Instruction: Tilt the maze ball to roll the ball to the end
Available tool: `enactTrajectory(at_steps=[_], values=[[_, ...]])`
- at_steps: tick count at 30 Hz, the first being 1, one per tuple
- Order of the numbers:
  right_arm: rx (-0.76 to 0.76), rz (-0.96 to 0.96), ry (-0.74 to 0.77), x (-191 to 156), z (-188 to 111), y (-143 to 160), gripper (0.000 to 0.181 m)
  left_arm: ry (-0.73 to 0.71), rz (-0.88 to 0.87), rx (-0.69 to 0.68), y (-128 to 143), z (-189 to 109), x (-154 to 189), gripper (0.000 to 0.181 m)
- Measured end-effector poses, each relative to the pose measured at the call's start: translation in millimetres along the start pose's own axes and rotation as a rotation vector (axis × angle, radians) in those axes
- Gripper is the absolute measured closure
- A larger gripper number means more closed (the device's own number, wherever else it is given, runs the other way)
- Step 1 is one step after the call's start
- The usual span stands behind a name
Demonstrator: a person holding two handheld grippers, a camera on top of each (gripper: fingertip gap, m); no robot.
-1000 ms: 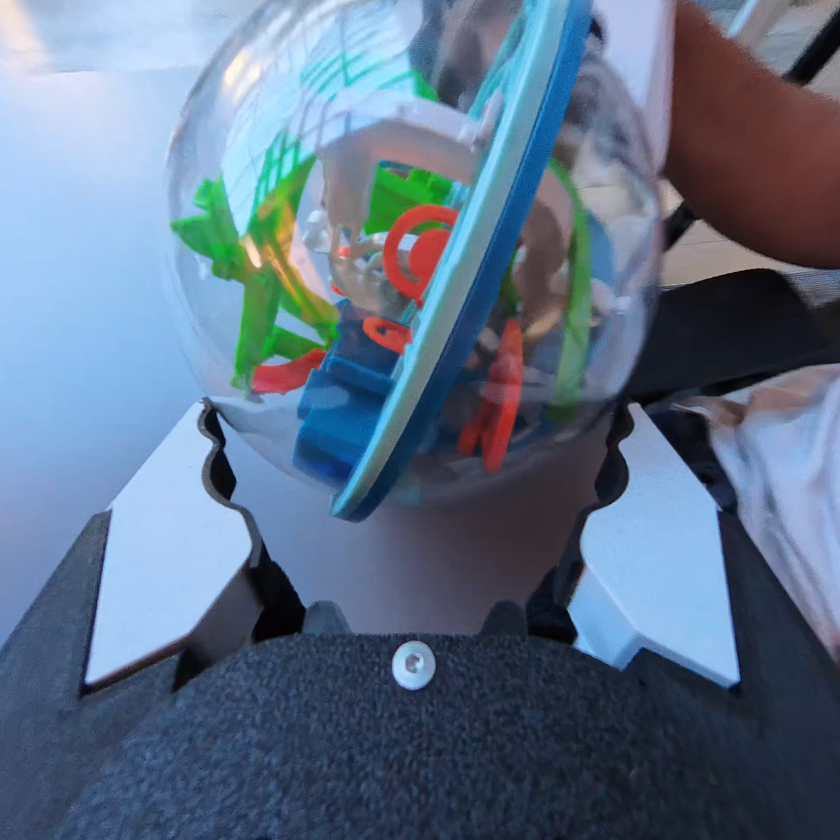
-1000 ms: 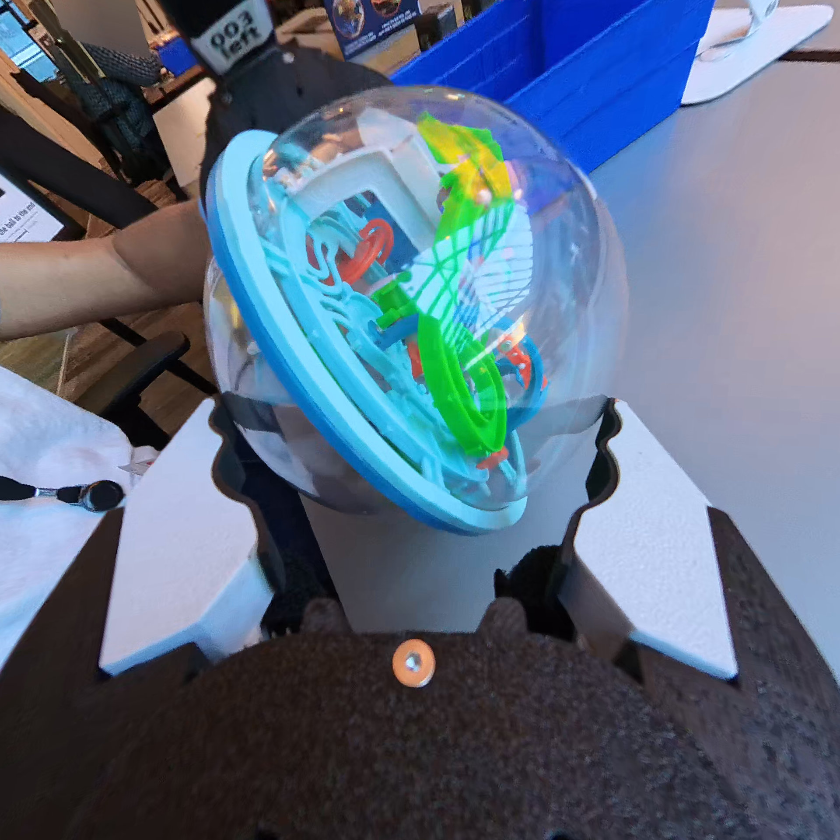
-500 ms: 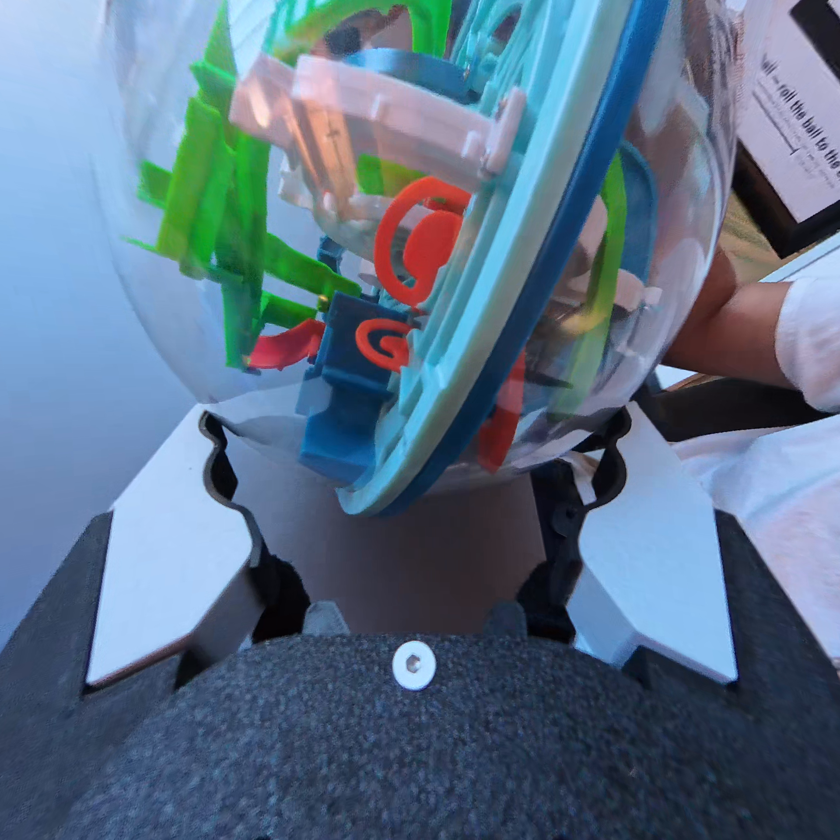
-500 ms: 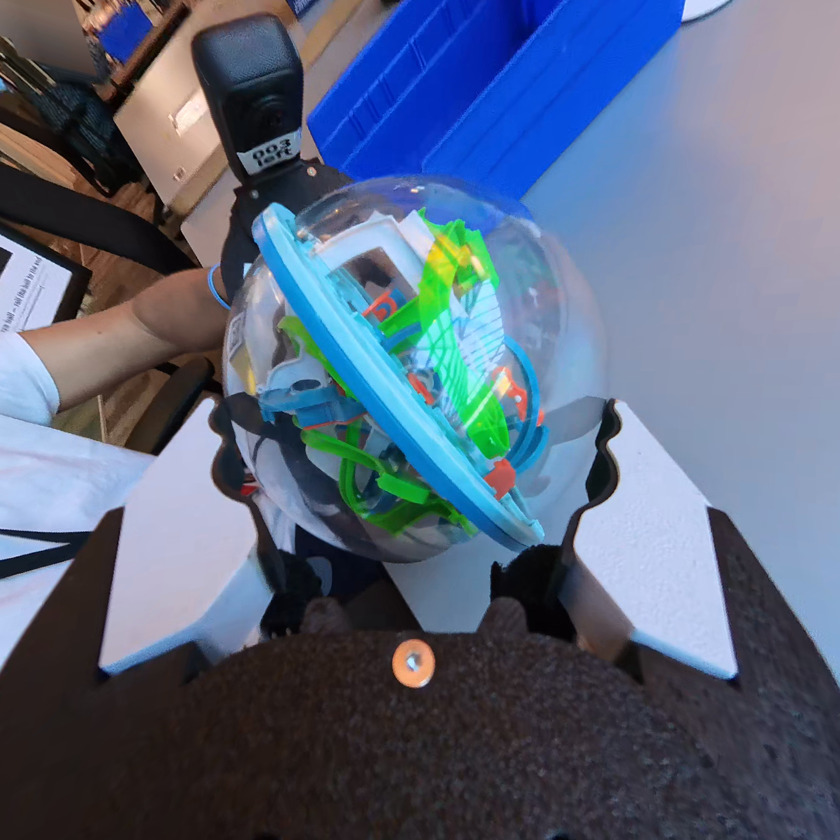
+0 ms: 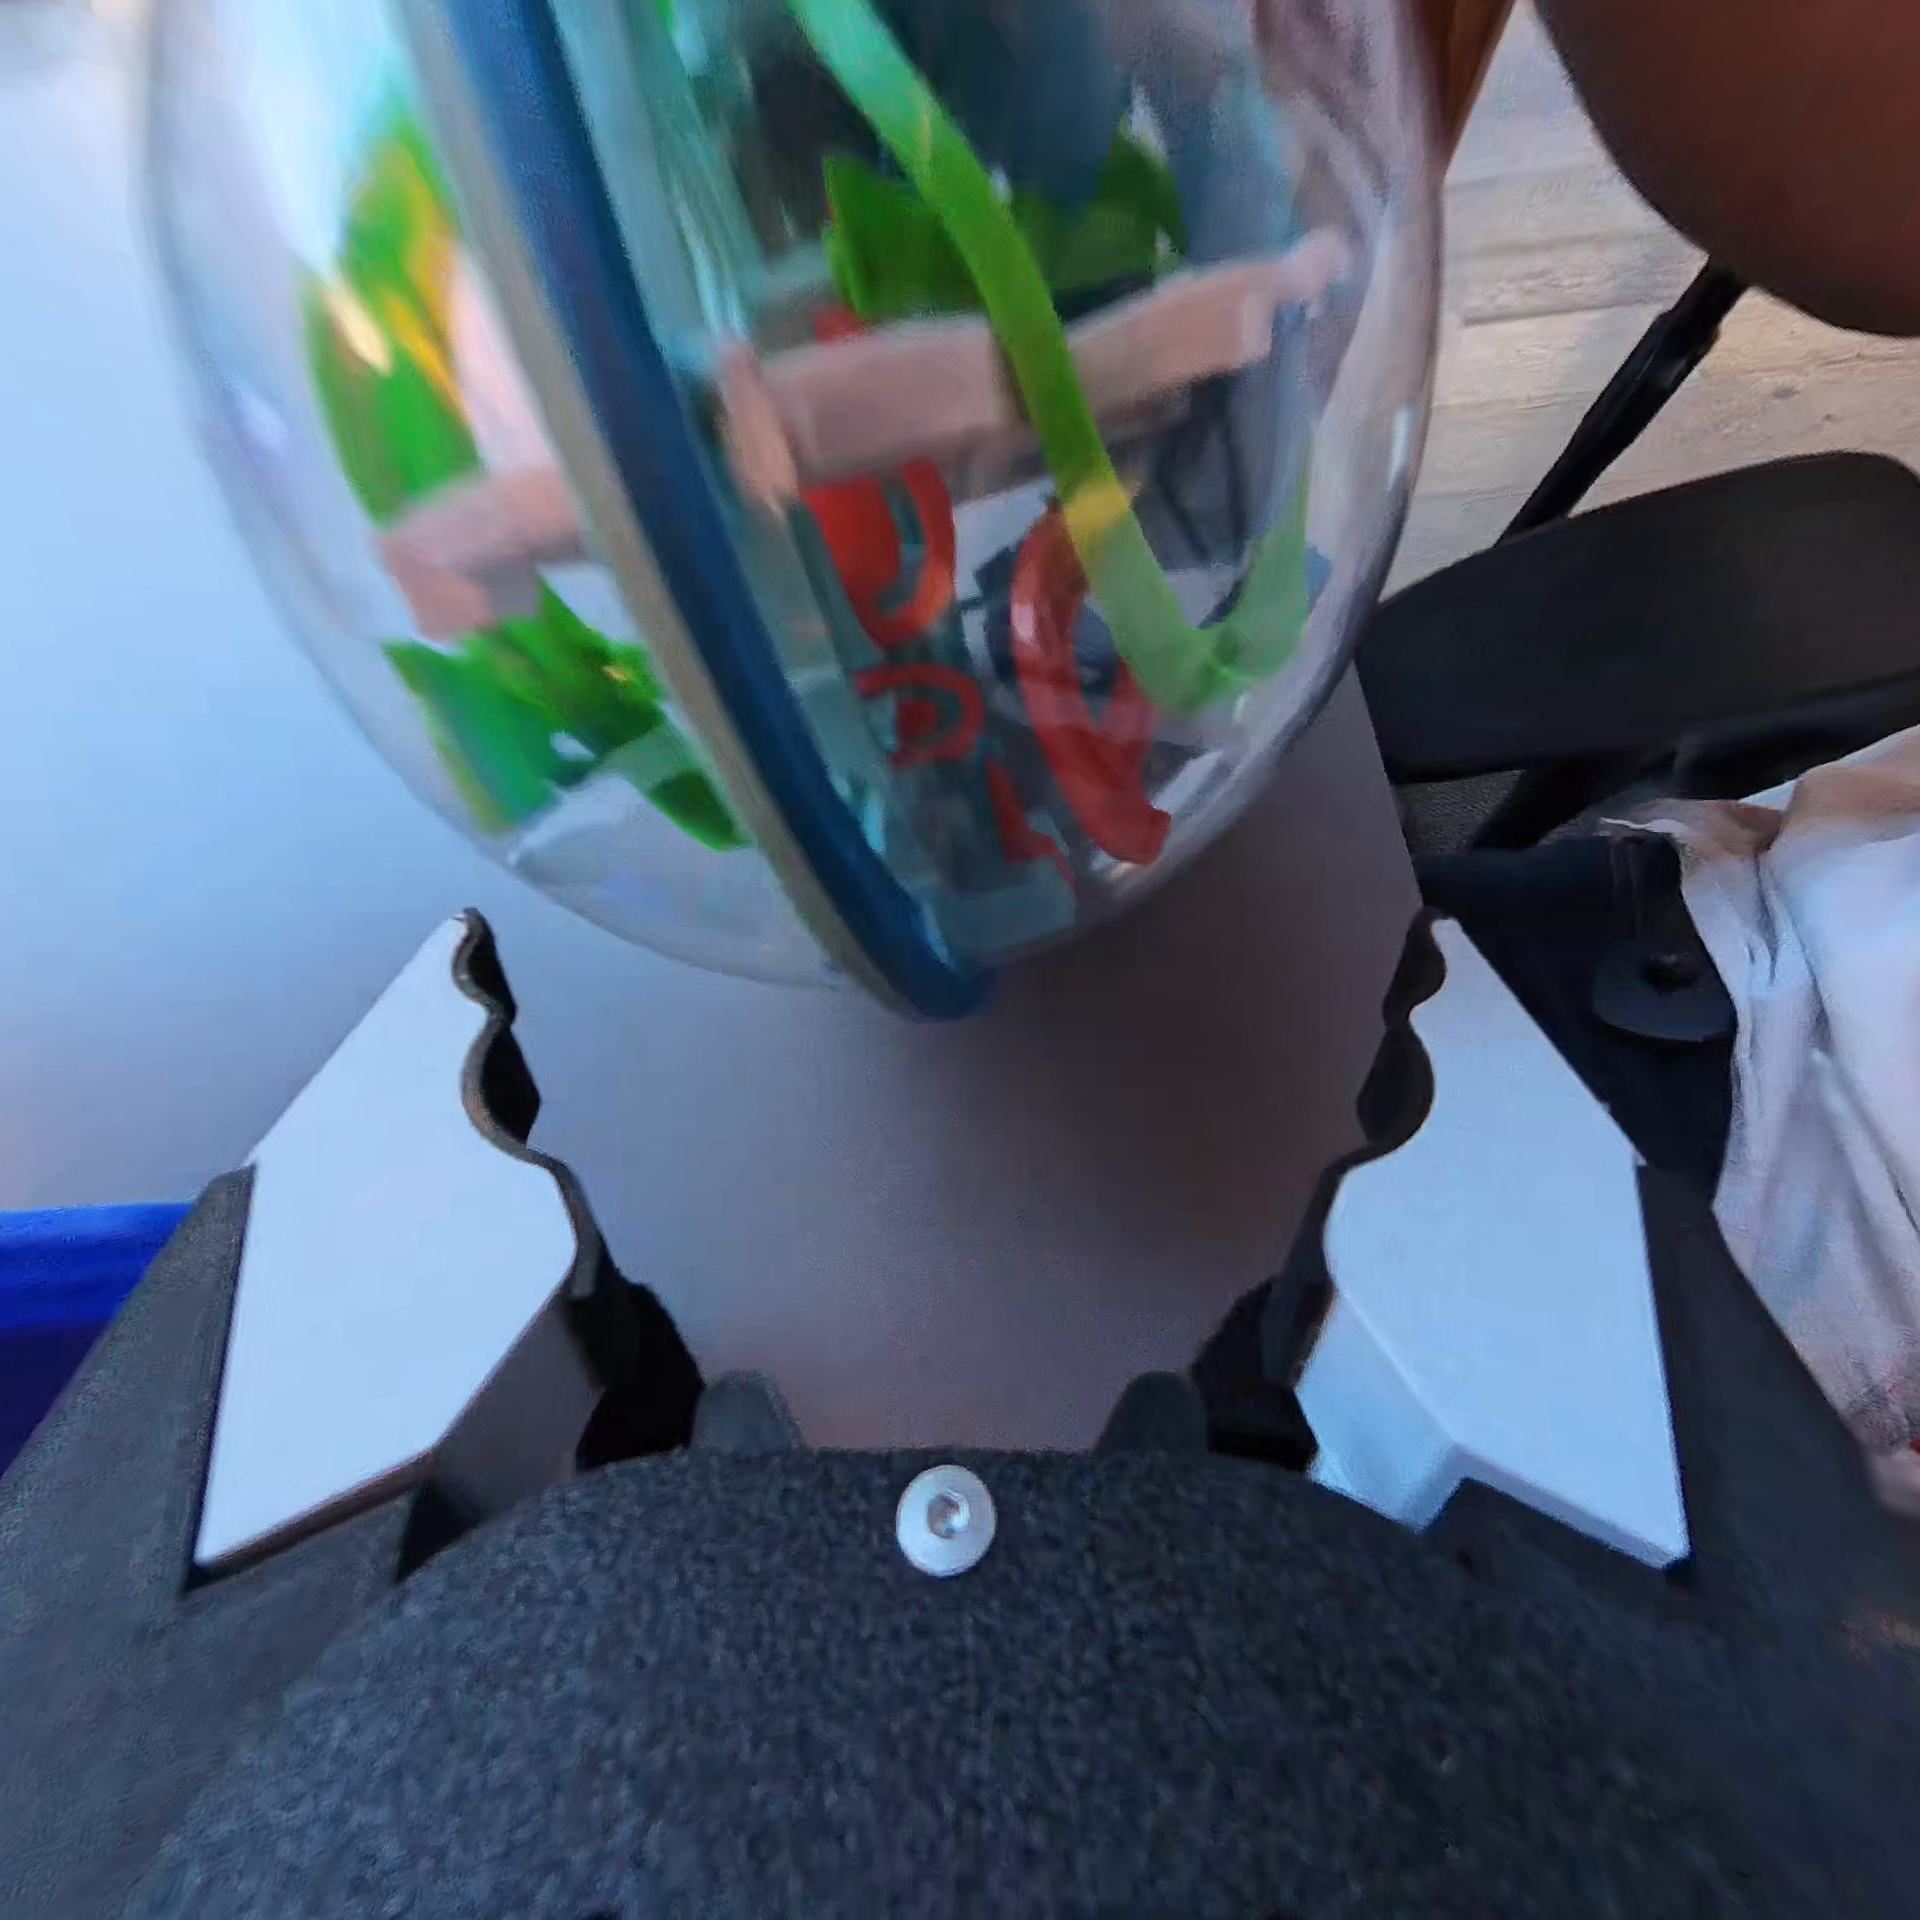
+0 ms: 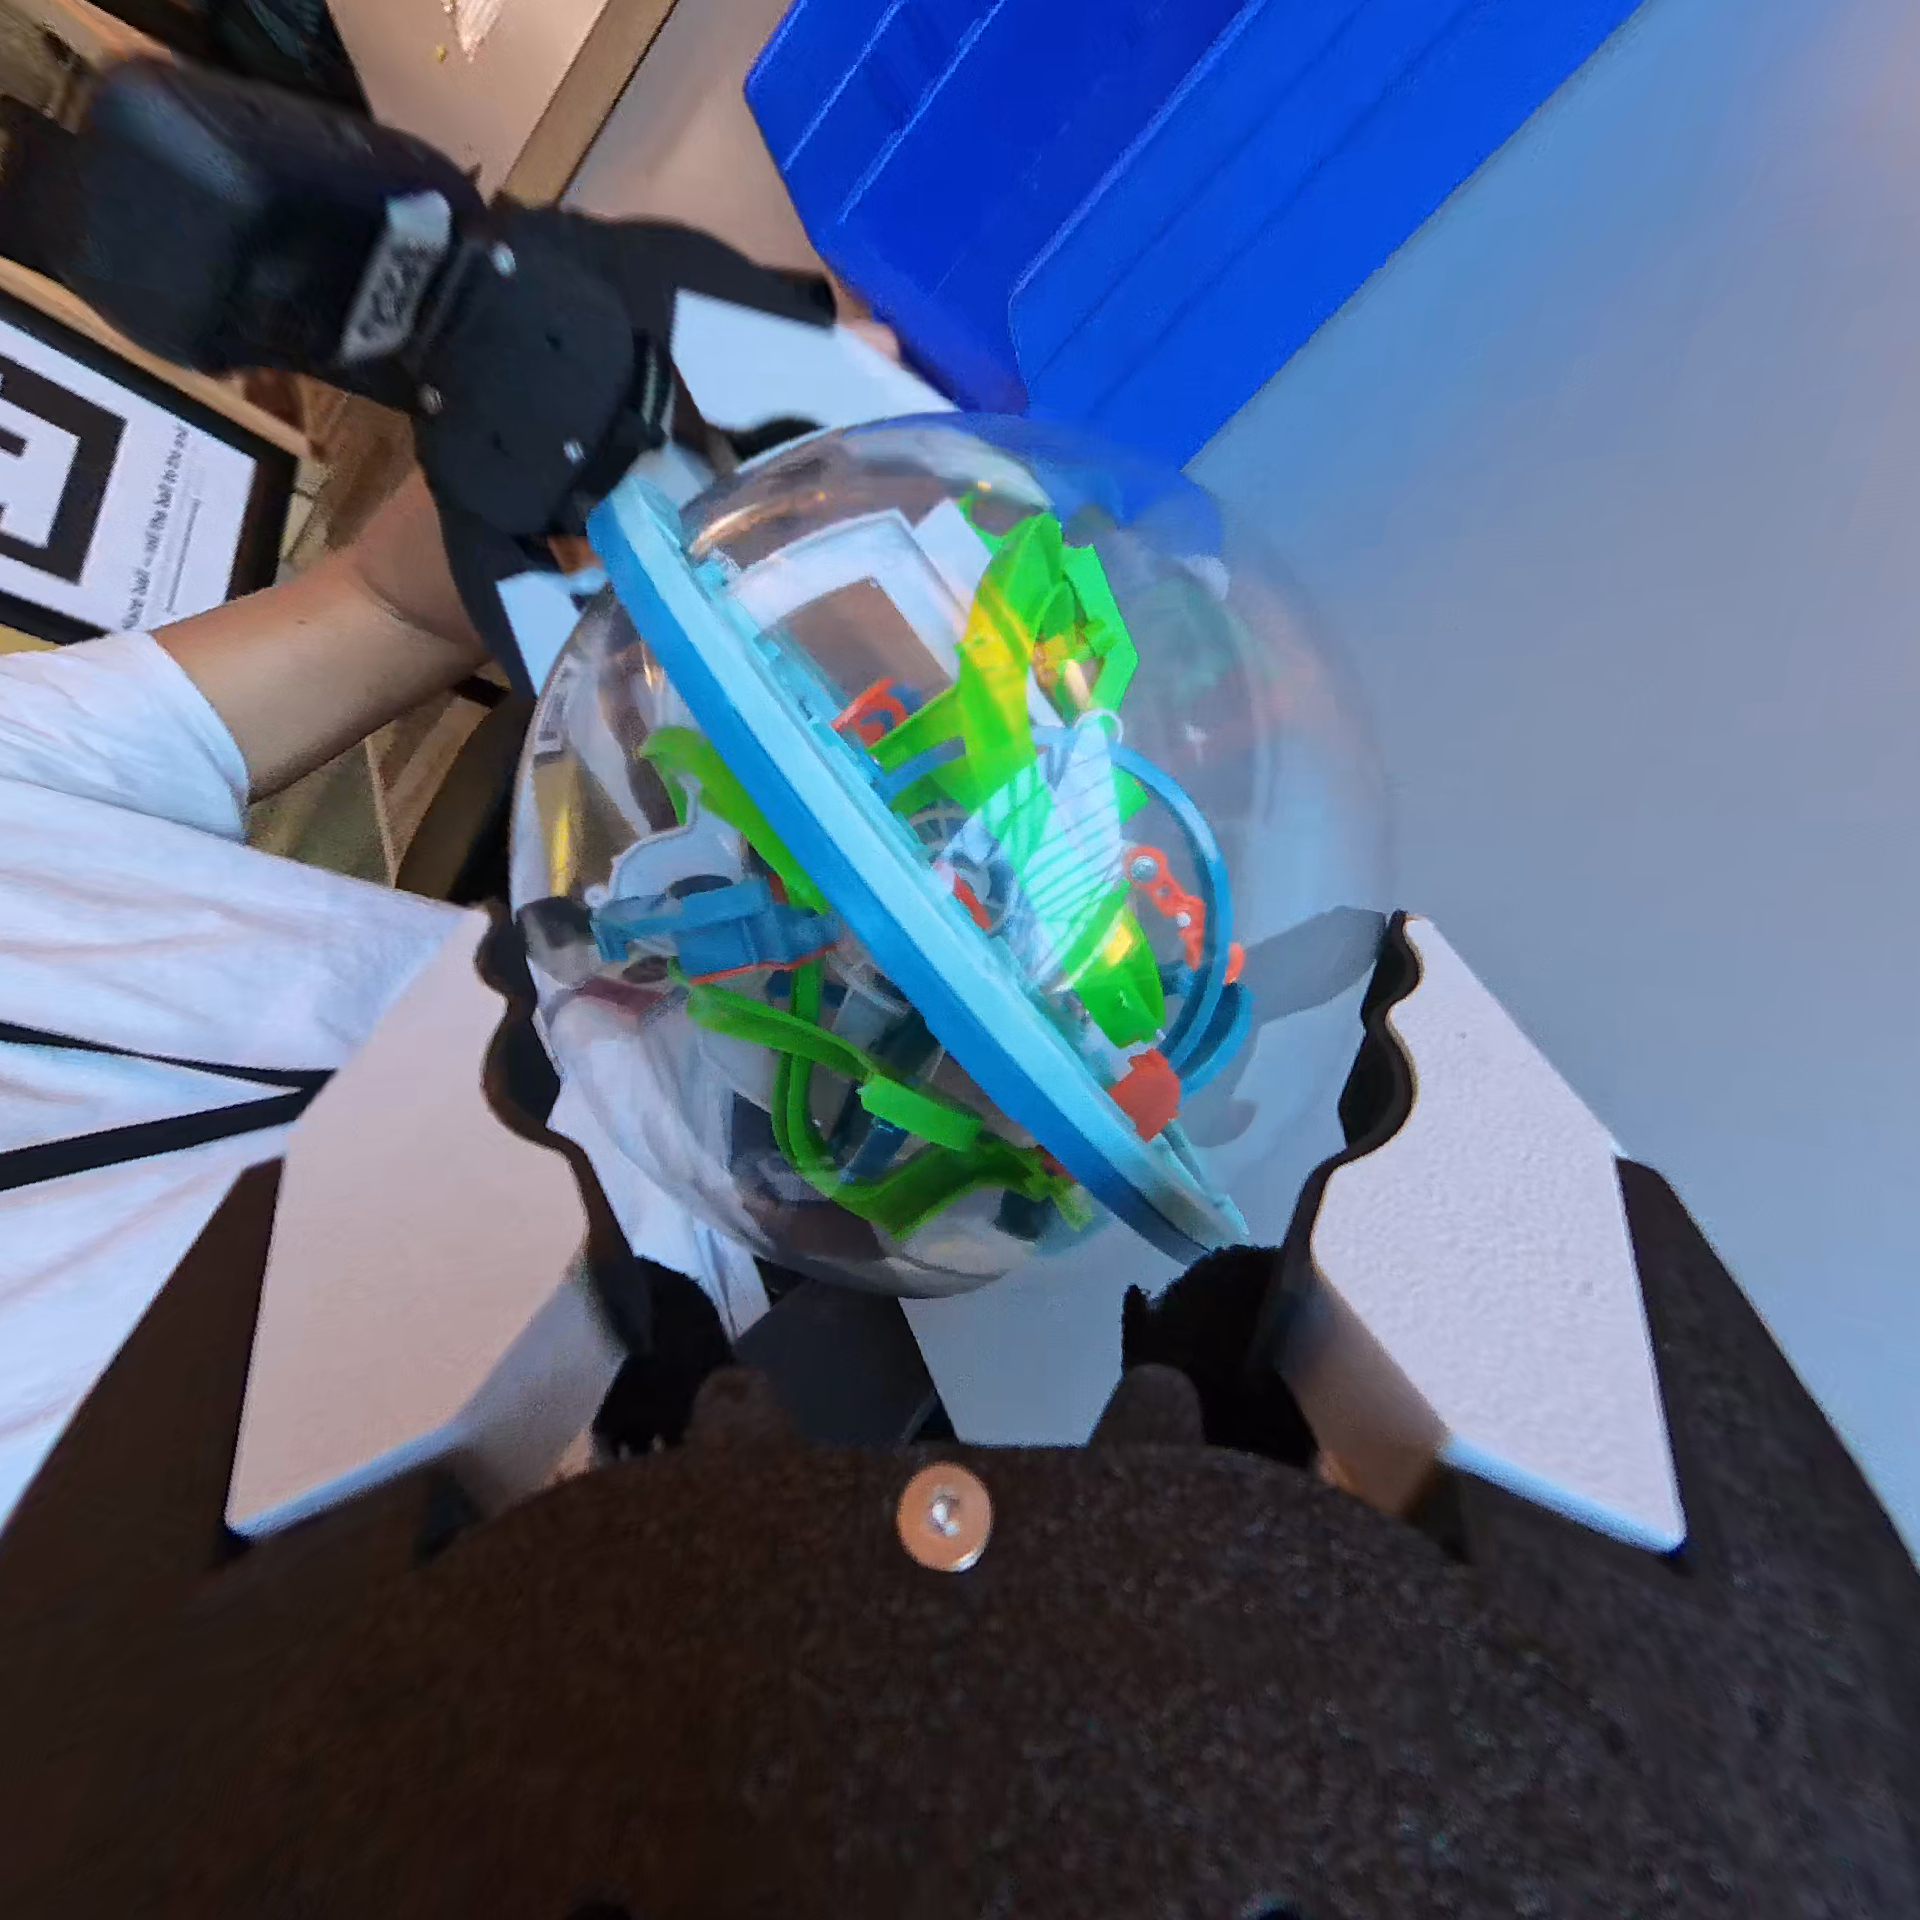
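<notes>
The maze ball point(image 6: 935, 852) is a clear sphere with a blue rim band and green, orange and blue tracks inside. It is held above the grey table point(image 6: 1662, 623), pressed between my two grippers from opposite sides. My right gripper point(image 6: 940, 935) has its jaws wide apart, with the sphere seated between the fingers. My left gripper point(image 5: 945, 935) is also wide open, and the ball point(image 5: 790, 499), blurred, bears on its fingertips. The left gripper's black body point(image 6: 520, 395) shows behind the ball. I cannot make out the small ball inside.
A blue bin point(image 6: 1143, 156) stands on the table beyond the ball; its corner also shows in the left wrist view point(image 5: 62, 1247). A person's arm point(image 6: 312, 644) and white shirt are at left, near a framed sign point(image 6: 94, 488). A black chair point(image 5: 1662, 623) is off the table edge.
Both grippers have turned the ball: its blue rim leaned right in the left wrist view and now leans left. The right wrist view looks more steeply down on it, with the left gripper swung up-left.
</notes>
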State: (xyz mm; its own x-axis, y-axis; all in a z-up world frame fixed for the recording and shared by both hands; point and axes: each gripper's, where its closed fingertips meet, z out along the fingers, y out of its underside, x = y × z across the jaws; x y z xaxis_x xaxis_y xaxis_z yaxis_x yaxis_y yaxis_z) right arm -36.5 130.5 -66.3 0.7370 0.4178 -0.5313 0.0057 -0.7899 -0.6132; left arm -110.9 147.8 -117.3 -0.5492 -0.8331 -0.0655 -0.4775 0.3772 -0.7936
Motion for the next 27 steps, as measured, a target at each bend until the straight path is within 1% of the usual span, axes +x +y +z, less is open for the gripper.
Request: enactTrajectory(at_steps=[1,4,6,7,9,12,14,16,18,19,21,22,23,25,27], values=[[-0.010,-0.006,-0.023,1,0,-1,0.030,0.027,0.004,0.029,-9,-5,-1,0.022],[-0.038,-0.020,-0.098,5,3,-5,0.029,0.178,-0.086,0.120,-31,-13,-5,0.023],[-0.061,-0.006,-0.145,9,6,-9,0.029,0.233,-0.175,0.141,-34,-11,-16,0.025],[-0.065,0.017,-0.163,13,7,-12,0.029,0.233,-0.209,0.145,-33,-9,-23,0.030],[-0.034,0.007,-0.207,18,9,-21,0.031,0.218,-0.253,0.153,-28,-8,-34,0.050],[-0.002,-0.067,-0.280,20,7,-26,0.031,0.227,-0.288,0.191,-31,-11,-35,0.058],[0.079,-0.063,-0.277,27,0,-33,0.028,0.218,-0.317,0.185,-32,-9,-36,0.058],[0.205,-0.094,-0.218,37,-13,-36,0.028,0.210,-0.340,0.194,-33,-8,-37,0.058],[0.327,-0.135,-0.085,50,-31,-31,0.028,0.200,-0.355,0.209,-35,-6,-37,0.058],[0.386,-0.171,-0.014,53,-42,-24,0.028,0.193,-0.354,0.212,-35,-6,-38,0.058],[0.477,-0.205,0.132,53,-59,1,0.029,0.185,-0.354,0.217,-35,-4,-37,0.058],[0.499,-0.223,0.210,53,-61,15,0.029,0.185,-0.359,0.220,-35,-3,-37,0.058],[0.496,-0.244,0.261,49,-56,31,0.028,0.185,-0.363,0.224,-36,-3,-37,0.058],[0.491,-0.268,0.315,41,-38,54,0.028,0.183,-0.366,0.237,-36,-2,-36,0.058],[0.570,-0.298,0.303,27,-27,55,0.028,0.183,-0.365,0.244,-35,0,-34,0.058]])
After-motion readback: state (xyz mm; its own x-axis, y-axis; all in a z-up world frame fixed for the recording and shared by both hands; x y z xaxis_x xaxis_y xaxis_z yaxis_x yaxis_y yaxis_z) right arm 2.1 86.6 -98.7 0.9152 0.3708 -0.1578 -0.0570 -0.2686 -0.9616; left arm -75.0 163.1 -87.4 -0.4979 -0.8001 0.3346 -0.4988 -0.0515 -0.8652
